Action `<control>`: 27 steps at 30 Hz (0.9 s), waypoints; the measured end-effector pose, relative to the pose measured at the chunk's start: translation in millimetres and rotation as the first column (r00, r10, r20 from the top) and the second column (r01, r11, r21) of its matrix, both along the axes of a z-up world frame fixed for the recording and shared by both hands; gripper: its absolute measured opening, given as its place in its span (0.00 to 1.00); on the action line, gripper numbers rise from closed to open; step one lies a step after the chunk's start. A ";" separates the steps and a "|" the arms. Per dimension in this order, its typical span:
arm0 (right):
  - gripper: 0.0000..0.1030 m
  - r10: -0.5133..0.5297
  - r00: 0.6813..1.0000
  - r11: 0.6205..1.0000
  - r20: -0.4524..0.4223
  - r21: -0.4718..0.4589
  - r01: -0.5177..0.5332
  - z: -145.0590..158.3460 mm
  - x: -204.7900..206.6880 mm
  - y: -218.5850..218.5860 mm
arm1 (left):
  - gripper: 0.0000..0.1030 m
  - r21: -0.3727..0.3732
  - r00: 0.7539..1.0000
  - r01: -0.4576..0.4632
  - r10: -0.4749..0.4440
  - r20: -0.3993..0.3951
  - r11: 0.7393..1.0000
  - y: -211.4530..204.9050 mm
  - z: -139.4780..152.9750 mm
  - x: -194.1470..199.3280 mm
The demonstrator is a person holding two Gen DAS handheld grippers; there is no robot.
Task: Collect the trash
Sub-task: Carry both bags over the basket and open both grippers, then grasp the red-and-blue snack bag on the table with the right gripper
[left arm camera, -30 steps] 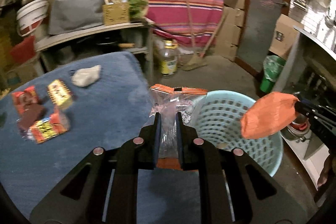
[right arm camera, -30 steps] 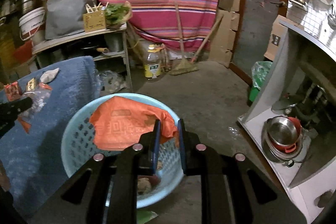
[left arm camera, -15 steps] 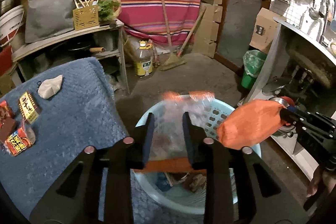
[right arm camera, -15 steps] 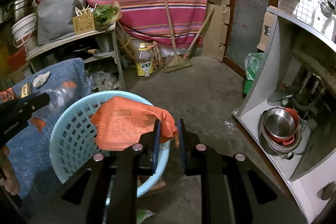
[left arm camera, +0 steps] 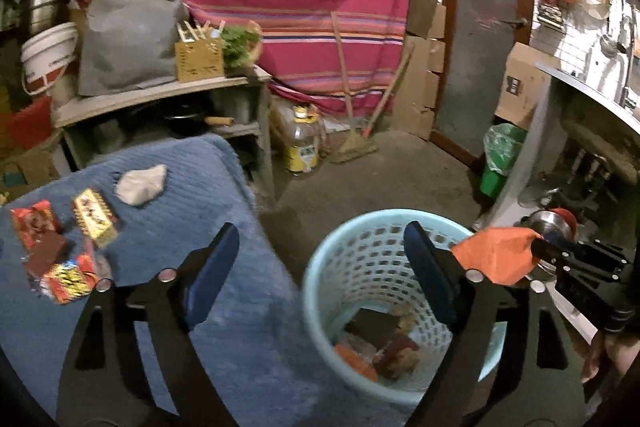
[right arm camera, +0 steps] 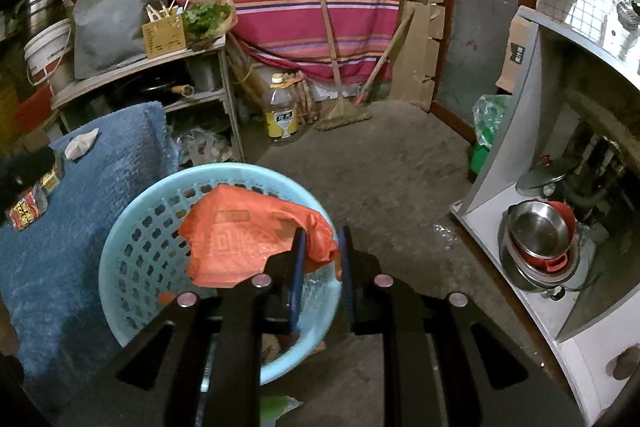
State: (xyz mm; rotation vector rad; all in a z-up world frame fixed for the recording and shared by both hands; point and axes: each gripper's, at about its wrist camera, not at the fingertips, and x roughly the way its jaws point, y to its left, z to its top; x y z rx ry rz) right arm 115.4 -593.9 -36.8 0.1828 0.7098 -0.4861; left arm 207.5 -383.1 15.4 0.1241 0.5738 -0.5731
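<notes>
A light blue plastic basket stands on the floor beside a blue-covered table; it also shows in the right wrist view. My left gripper is open and empty above the basket, which holds several wrappers. My right gripper is shut on an orange plastic bag over the basket rim; the bag also shows in the left wrist view. On the table lie a crumpled white paper, a yellow packet and red wrappers.
A shelf with a bucket and basket stands behind the table. An oil bottle and a broom stand by the striped curtain. A white cabinet with pots and a green bin are at right.
My left gripper opened and the clear wrapper it held dropped into the basket. The left view swung back toward the table. My right gripper still holds the orange bag over the basket.
</notes>
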 end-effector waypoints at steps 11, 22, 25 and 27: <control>0.62 0.012 0.999 1.000 -0.034 0.023 -0.011 -18.0 29.0 34.1 | 0.92 0.047 0.991 -0.125 0.123 0.049 0.991 73.8 1.3 13.7; 0.81 0.068 0.998 0.997 0.010 -0.025 -0.068 -10.1 59.2 108.3 | 0.95 0.044 0.961 -0.271 0.267 0.071 0.962 190.0 -1.4 44.4; 0.87 0.123 0.992 0.992 0.037 -0.043 -0.122 -0.7 73.3 145.9 | 0.95 0.029 0.941 -0.333 0.330 0.081 0.942 233.4 2.2 60.0; 0.88 0.151 0.987 0.987 0.052 -0.055 -0.148 4.9 82.1 168.6 | 0.95 0.003 0.931 -0.362 0.362 0.053 0.932 263.8 4.5 73.7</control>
